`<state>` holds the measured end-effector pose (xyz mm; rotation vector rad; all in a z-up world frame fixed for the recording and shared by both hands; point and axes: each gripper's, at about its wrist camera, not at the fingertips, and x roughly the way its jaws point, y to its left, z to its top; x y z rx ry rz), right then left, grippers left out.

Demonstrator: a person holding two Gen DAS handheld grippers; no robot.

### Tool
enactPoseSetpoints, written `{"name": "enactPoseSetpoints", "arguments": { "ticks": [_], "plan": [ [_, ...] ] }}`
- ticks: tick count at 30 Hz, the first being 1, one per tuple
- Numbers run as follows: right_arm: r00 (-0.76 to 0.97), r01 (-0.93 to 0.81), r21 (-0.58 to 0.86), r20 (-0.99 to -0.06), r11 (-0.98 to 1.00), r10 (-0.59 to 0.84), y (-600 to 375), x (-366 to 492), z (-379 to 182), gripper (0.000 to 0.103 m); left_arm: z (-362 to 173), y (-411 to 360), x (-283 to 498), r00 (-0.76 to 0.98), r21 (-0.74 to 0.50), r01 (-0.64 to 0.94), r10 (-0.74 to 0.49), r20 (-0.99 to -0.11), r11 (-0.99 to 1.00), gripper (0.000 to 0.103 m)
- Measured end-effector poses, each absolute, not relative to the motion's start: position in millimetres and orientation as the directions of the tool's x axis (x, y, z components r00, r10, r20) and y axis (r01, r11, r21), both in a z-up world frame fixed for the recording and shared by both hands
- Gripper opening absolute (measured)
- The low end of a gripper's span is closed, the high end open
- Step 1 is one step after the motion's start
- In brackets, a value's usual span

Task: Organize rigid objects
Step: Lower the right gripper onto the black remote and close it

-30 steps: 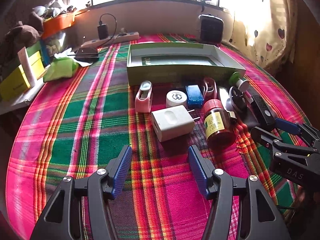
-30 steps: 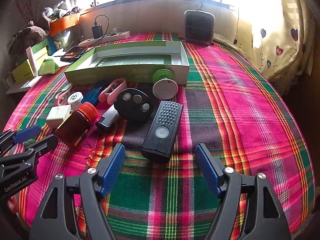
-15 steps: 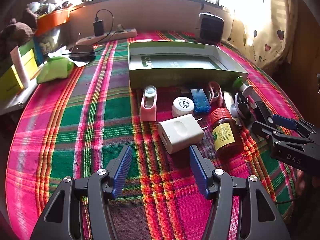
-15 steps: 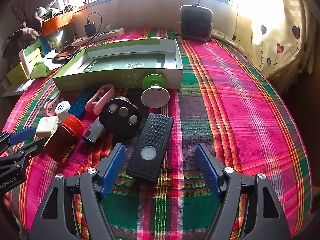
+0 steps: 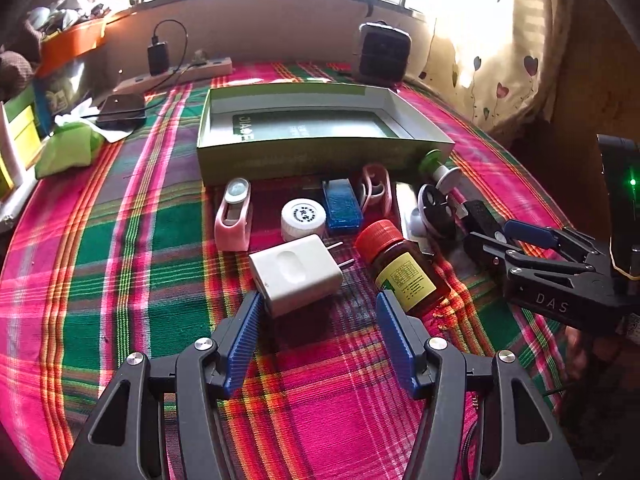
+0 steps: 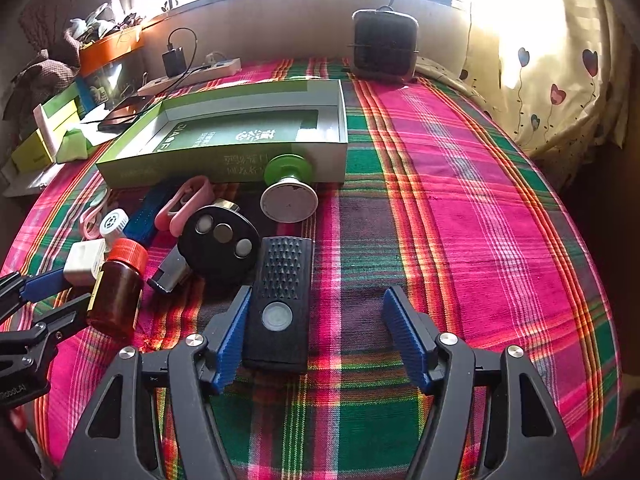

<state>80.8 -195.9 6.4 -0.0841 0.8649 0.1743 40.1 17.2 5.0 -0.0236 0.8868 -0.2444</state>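
Observation:
A white plug adapter (image 5: 296, 274) lies on the plaid cloth just ahead of my open left gripper (image 5: 316, 308), close to its left finger. Beside it lies a brown bottle with a red cap (image 5: 404, 268). Behind them sit a pink clip (image 5: 234, 216), a white cap (image 5: 303, 218), a blue block (image 5: 340, 206) and an open green box (image 5: 320, 128). My right gripper (image 6: 316, 310) is open, with a black rectangular device (image 6: 280, 300) lying against its left finger. A round black disc (image 6: 219, 243) and a green-and-white spool (image 6: 289, 188) lie farther on.
A black fan (image 6: 384, 50) stands at the back by the window. A power strip (image 5: 180, 76), a phone (image 5: 120, 106), a green pouch (image 5: 68, 148) and boxes (image 6: 44, 140) crowd the left edge. Plaid cloth (image 6: 460, 200) stretches open to the right, ending at a curtain (image 6: 552, 80).
Both grippers have moved forward toward the objects. The white adapter now lies near my left fingertips, and the black device now reaches in between my right fingers.

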Motion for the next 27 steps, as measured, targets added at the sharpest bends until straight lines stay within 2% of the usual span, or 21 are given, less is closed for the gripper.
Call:
{"name": "enactPoseSetpoints", "arguments": {
  "ticks": [4, 11, 27],
  "plan": [
    [0.639, -0.181, -0.002, -0.76, 0.984, 0.116, -201.7, 81.2, 7.5, 0.054, 5.5, 15.8, 38.3, 0.599, -0.151, 0.213, -0.251, -0.76, 0.965, 0.057],
    [0.643, -0.184, 0.01, -0.756, 0.983, 0.128, -208.1, 82.2, 9.4, 0.028, 11.8, 22.0, 37.6, 0.617, -0.132, 0.198, -0.228, -0.753, 0.971, 0.057],
    [0.641, -0.206, 0.011, -0.754, 0.978, 0.144, -212.8, 81.0, 8.8, 0.028, 7.9, 16.2, 60.1, 0.6, -0.04, 0.242, -0.182, -0.779, 0.969, 0.057]
  ]
}}
